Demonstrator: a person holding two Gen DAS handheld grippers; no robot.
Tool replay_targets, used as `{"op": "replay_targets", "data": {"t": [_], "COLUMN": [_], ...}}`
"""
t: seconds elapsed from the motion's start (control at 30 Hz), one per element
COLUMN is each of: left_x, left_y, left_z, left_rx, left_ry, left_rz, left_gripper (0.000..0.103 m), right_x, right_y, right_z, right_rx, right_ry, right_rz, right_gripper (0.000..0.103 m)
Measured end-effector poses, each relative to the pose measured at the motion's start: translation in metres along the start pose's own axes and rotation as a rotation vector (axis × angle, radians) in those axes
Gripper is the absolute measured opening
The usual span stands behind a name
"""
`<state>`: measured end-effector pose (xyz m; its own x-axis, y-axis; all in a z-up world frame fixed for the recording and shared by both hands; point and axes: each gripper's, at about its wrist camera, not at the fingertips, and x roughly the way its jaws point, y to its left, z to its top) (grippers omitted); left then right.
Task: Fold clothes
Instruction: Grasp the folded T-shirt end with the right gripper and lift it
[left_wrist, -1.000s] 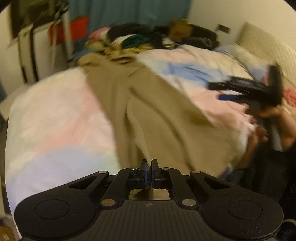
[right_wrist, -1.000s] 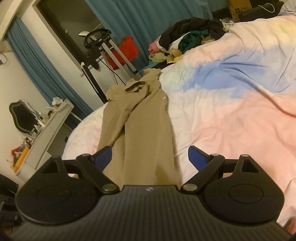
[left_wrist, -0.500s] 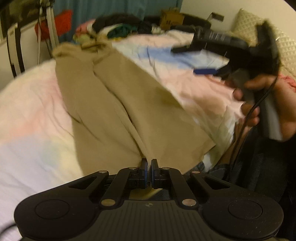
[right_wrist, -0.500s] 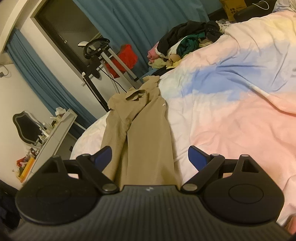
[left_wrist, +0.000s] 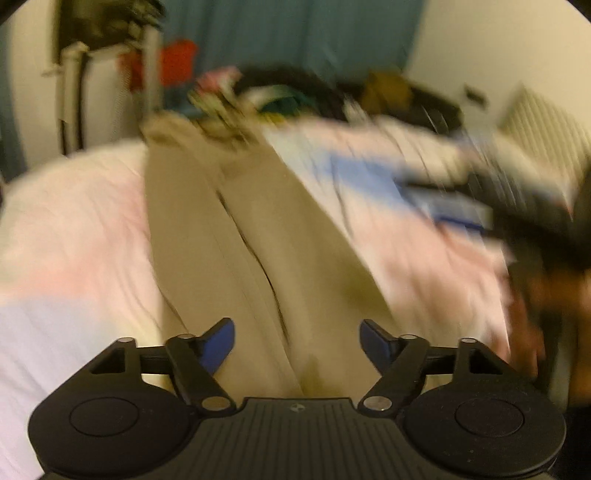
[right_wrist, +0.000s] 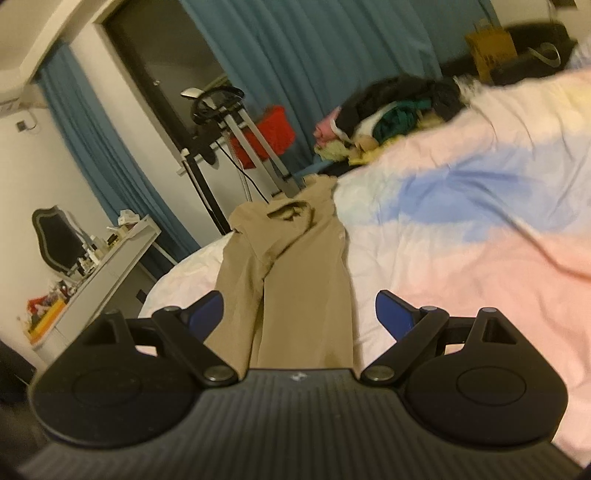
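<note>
1. As its jaws were opening, the left gripper hung over the near end of the tan garment, the cloth below them unpinched, likely just let go
2. The garment lay lengthwise on the bed, doubled along its length
3. The right gripper stood spread and empty near the garment, probably waiting for the next fold

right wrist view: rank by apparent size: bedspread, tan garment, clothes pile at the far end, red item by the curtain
Largest to smallest as seen:
1. bedspread
2. tan garment, though it lies nearest the camera, which inflates it
3. clothes pile
4. red item
Pile and red item are both far away; true sizes are unsure.
</note>
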<state>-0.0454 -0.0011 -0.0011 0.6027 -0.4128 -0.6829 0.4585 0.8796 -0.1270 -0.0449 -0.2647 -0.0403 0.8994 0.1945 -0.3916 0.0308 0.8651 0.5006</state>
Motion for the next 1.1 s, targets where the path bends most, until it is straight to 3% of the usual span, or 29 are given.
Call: {"op": "replay_targets", "data": {"t": [0.1, 0.17, 0.2, 0.23, 0.27, 0.37, 0.4, 0.6, 0.8, 0.9, 1.1], "left_x": [0.006, 0.016, 0.022, 0.027, 0.031, 0.043, 0.049, 0.088, 0.102, 0.113, 0.131], "left_y": [0.014, 0.022, 0.028, 0.034, 0.039, 0.057, 0.064, 0.104, 0.124, 0.135, 0.156], "left_z": [0.028, 0.038, 0.039, 0.040, 0.038, 0.033, 0.031, 0.025, 0.027, 0.028, 0.027], "left_rx": [-0.055, -0.072, -0.091, -0.108, -0.121, -0.129, -0.145, -0.248, -0.256, -0.272, -0.344], "left_ry": [-0.112, -0.171, -0.181, -0.190, -0.189, -0.176, -0.175, -0.106, -0.152, -0.146, -0.133], "left_rz": [0.053, 0.091, 0.105, 0.117, 0.117, 0.119, 0.099, 0.120, 0.179, 0.204, 0.179], "left_gripper": [0.082, 0.082, 0.082, 0.082, 0.082, 0.082, 0.082, 0.082, 0.082, 0.082, 0.082], "right_x": [0.001, 0.010, 0.016, 0.023, 0.031, 0.072, 0.088, 0.212, 0.325, 0.368, 0.392], "right_y": [0.004, 0.008, 0.010, 0.014, 0.018, 0.033, 0.039, 0.075, 0.085, 0.081, 0.052], "right_z": [0.004, 0.011, 0.014, 0.017, 0.020, 0.032, 0.035, 0.052, 0.063, 0.059, 0.071], "right_rx": [-0.036, -0.035, -0.043, -0.061, -0.079, -0.085, -0.074, -0.131, -0.106, -0.109, -0.086], "right_ry": [-0.003, 0.036, 0.053, 0.064, 0.075, 0.142, 0.169, 0.221, 0.193, 0.207, 0.027], "right_rz": [0.029, 0.076, 0.094, 0.094, 0.095, 0.107, 0.112, 0.058, -0.019, -0.108, -0.234], "right_gripper": [0.090, 0.071, 0.070, 0.062, 0.049, 0.023, 0.019, 0.018, 0.018, 0.018, 0.014]}}
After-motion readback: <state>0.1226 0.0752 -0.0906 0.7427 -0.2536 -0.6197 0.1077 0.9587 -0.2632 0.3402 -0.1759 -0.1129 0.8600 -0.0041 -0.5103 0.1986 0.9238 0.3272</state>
